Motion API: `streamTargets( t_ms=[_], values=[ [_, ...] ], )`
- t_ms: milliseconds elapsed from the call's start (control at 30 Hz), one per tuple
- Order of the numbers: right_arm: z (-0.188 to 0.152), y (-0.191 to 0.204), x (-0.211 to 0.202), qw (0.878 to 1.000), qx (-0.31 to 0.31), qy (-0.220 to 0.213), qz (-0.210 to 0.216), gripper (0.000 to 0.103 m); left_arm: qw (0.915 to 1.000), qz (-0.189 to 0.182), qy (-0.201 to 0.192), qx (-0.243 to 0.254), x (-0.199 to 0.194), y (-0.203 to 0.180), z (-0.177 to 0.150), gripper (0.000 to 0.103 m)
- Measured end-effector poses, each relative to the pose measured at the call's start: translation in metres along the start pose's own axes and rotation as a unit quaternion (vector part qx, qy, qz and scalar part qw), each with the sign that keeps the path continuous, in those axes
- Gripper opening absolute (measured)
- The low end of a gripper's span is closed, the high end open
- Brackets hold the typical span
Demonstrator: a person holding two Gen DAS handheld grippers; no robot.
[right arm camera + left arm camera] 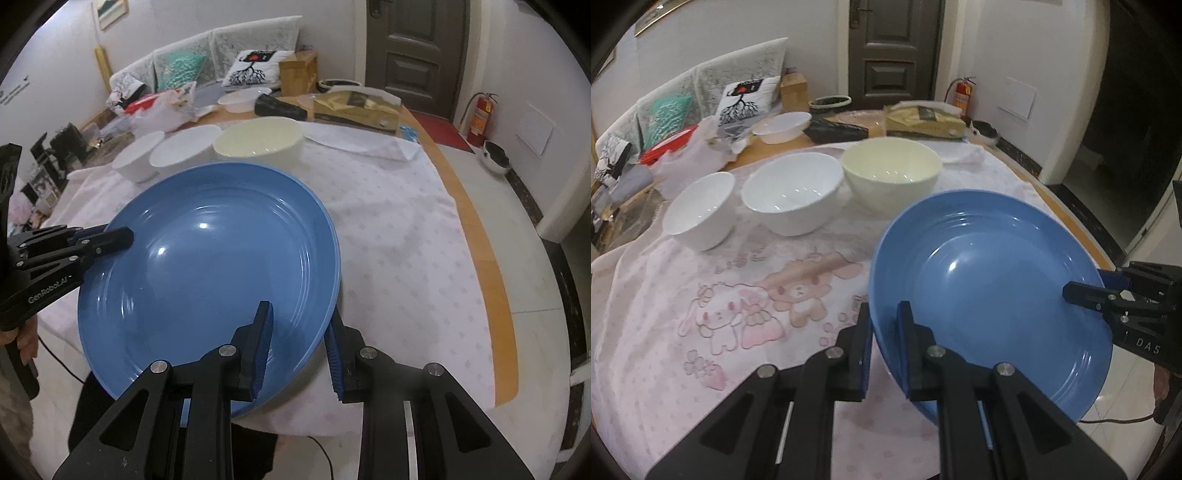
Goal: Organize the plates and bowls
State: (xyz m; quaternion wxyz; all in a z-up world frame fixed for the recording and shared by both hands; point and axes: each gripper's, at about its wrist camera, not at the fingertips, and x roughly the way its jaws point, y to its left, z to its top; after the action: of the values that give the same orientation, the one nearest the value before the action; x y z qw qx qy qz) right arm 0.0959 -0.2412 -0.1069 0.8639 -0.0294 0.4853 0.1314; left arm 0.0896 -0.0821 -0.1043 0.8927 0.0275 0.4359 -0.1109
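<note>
Left wrist view: left gripper and right gripper jaws both clamping blue plate rim, sharing load over worktop near edge.

plate: blue | bowl: cream | cloth: pale pink, seemingly cartoon-animal print

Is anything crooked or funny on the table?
The blue plate is off the cloth, tilted, gripped at opposite rims by the left gripper and right gripper. The three bowls stand upright in a row.
</note>
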Motion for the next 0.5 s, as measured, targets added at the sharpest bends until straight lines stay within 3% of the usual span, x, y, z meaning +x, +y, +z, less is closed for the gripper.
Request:
streamTargets(
  t_ms=[500],
  values=[
    [-0.005, -0.002, 0.015, 0.999, -0.009, 0.029, -0.022, 0.022, 0.9988, 0.019, 0.026, 0.038, 0.023, -0.01, -0.004, 0.011]
  ],
)
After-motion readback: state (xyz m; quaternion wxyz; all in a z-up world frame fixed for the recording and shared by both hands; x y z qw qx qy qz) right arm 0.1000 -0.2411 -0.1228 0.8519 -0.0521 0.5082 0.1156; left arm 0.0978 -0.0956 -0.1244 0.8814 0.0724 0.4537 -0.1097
